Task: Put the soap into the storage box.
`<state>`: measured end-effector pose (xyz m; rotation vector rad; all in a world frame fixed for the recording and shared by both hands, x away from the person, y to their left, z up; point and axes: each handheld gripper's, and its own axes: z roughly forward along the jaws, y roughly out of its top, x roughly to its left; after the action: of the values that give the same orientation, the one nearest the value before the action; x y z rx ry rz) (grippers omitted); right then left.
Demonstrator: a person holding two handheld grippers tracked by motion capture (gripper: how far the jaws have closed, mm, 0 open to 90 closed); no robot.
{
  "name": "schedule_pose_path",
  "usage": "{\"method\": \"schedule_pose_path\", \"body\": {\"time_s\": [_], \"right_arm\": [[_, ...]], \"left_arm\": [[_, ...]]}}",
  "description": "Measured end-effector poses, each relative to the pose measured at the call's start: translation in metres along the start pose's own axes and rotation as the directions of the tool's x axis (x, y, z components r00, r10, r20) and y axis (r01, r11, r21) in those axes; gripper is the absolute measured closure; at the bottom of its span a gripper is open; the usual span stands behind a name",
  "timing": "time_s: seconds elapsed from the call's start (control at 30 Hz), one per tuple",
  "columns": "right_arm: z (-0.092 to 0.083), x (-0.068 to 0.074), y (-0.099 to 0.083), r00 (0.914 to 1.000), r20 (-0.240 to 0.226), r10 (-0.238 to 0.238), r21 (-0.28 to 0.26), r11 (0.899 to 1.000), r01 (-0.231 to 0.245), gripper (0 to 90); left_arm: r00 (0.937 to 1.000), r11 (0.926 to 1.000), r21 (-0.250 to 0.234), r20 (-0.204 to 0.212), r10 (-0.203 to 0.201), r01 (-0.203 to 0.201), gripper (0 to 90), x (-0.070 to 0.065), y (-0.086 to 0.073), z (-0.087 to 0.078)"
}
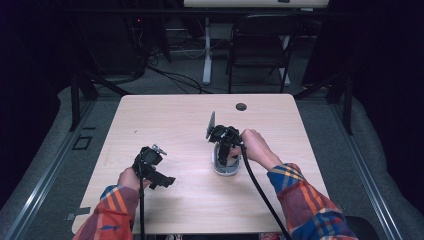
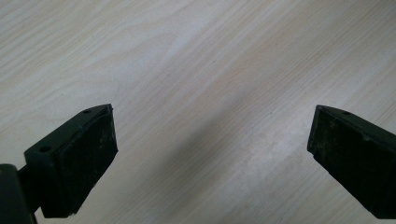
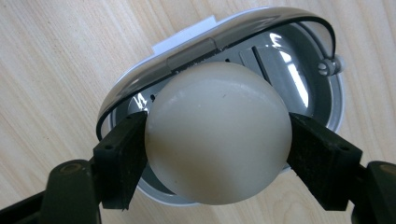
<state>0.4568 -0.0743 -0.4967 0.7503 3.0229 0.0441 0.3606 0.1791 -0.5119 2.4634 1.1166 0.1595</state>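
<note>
Near edge of the table (image 1: 190, 210): two forearms in plaid sleeves (image 1: 305, 200) come in, each hand on a gripper, a black cable (image 1: 260, 192) trailing back from the right one

Left gripper (image 1: 162, 181) sits toward the near left corner, low over the wood, pointing roughly toward the middle. Jaws stand wide apart in the left gripper view, bare tabletop between the pads (image 2: 91, 158), nothing held

Right gripper (image 1: 223, 159) is right of centre, about midway between near and far edges, pointing steeply down. Its jaws are clamped on a pale, off-white ball (image 3: 217, 133), one pad pressed to each side; small dark specks on the ball's surface

Directly under the ball: a white oval case (image 3: 187, 39) lying on the table, grey inside, with a clear hinged lid (image 3: 140, 79) raised. Whether the ball touches the grey interior, cannot tell

Farther off: a round cable hole (image 1: 241, 106) near the far edge. Beyond the table, a dark folding chair (image 1: 260, 45) and a white desk leg (image 1: 207, 50) on grey floor
</note>
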Motion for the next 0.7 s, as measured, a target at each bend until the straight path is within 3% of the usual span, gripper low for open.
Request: {"method": "schedule_pose_path", "body": {"time_s": [0.23,0.7], "right_arm": [[-0.005,-0.003,-0.006,0.9999,-0.005,0.011,-0.020,1.000,-0.011,24.9],[-0.039,-0.003,-0.035,0.9996,0.018,0.022,-0.101,0.995,-0.020,26.2]], "left_arm": [[1.0000,1.0000,0.000,-0.001,0.000,0.000,1.4,0.000,0.000,0.000],[1.0000,1.0000,0.000,-0.002,0.001,-0.001,1.4,0.000,0.000,0.000]]}}
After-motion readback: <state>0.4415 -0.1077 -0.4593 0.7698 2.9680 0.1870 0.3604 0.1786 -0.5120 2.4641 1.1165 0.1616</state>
